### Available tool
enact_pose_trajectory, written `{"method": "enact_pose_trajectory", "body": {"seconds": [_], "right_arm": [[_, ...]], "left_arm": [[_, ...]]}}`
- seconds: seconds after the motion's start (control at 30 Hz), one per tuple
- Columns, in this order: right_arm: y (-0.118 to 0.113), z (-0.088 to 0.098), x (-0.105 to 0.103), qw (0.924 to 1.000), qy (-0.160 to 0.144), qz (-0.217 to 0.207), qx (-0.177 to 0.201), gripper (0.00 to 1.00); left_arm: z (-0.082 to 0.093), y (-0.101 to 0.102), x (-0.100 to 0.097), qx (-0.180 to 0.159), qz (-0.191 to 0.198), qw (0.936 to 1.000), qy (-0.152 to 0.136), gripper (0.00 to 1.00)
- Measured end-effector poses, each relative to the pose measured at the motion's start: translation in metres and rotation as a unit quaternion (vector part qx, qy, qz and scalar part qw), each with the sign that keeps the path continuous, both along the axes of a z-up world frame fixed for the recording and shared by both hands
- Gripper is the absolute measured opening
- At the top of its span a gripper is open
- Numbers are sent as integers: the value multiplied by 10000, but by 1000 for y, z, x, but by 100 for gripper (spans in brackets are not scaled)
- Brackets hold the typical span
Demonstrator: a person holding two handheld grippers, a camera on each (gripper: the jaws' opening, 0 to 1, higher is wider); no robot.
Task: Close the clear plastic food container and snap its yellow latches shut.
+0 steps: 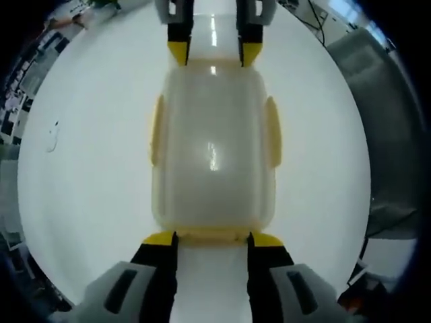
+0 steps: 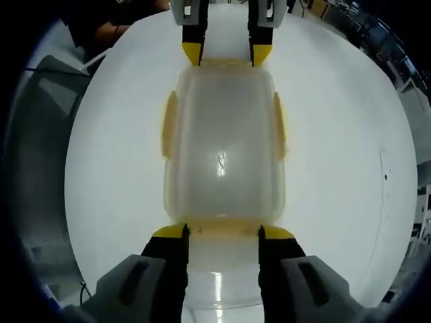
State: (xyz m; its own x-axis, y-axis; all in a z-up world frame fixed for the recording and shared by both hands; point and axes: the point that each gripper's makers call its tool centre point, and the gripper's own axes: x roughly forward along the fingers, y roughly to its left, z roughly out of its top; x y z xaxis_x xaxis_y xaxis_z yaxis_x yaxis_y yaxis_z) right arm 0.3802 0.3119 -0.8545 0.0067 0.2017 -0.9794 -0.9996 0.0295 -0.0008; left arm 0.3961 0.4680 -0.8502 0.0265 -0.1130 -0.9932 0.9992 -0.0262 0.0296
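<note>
A clear plastic food container (image 1: 213, 148) (image 2: 223, 148) lies on the white table (image 1: 87, 175) with its lid on. Yellow latches (image 1: 272, 131) (image 2: 170, 124) sit along both long sides, and a yellow strip (image 1: 213, 235) (image 2: 222, 225) runs along each short end. My left gripper (image 1: 213, 239) is open, its yellow tips touching one short end on either side of that end's latch. At the opposite short end my right gripper (image 2: 223, 233) stands open the same way. Each gripper appears at the top of the other's view (image 1: 214, 54) (image 2: 226, 52).
The white table (image 2: 337, 168) spreads widely around the container. A grey surface (image 1: 380, 114) (image 2: 34, 148) lies beyond one table edge. A person in dark clothing (image 2: 101, 23) is at the far side. Cluttered shelves (image 1: 20, 101) stand past the other edge.
</note>
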Motion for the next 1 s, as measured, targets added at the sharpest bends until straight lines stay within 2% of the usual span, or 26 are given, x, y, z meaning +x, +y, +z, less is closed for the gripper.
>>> {"method": "enact_pose_trajectory", "body": {"seconds": [0.2,0.3,0.5,0.67,0.73,0.87,1.0], "right_arm": [[-1,2,-6,10000,-17,-13,-14,37],[-2,4,-8,9996,-11,-50,265,37],[-2,5,-11,9993,-42,-53,374,37],[-3,5,-12,9993,-38,0,373,37],[-5,5,-12,9995,-62,120,274,37],[-8,14,-14,9994,-87,262,228,37],[-4,29,-18,9988,-176,318,342,37]], "left_arm": [[-1,1,-1,128,-19,9999,-11,35],[-1,0,-2,48,102,9999,-28,35],[-1,-1,-4,226,10,9997,-39,35],[0,1,-6,251,87,9996,-80,35],[0,-1,-14,168,137,9998,6,35],[5,-3,-25,-44,269,9996,77,35],[13,0,-29,26,285,9996,-27,35]]}}
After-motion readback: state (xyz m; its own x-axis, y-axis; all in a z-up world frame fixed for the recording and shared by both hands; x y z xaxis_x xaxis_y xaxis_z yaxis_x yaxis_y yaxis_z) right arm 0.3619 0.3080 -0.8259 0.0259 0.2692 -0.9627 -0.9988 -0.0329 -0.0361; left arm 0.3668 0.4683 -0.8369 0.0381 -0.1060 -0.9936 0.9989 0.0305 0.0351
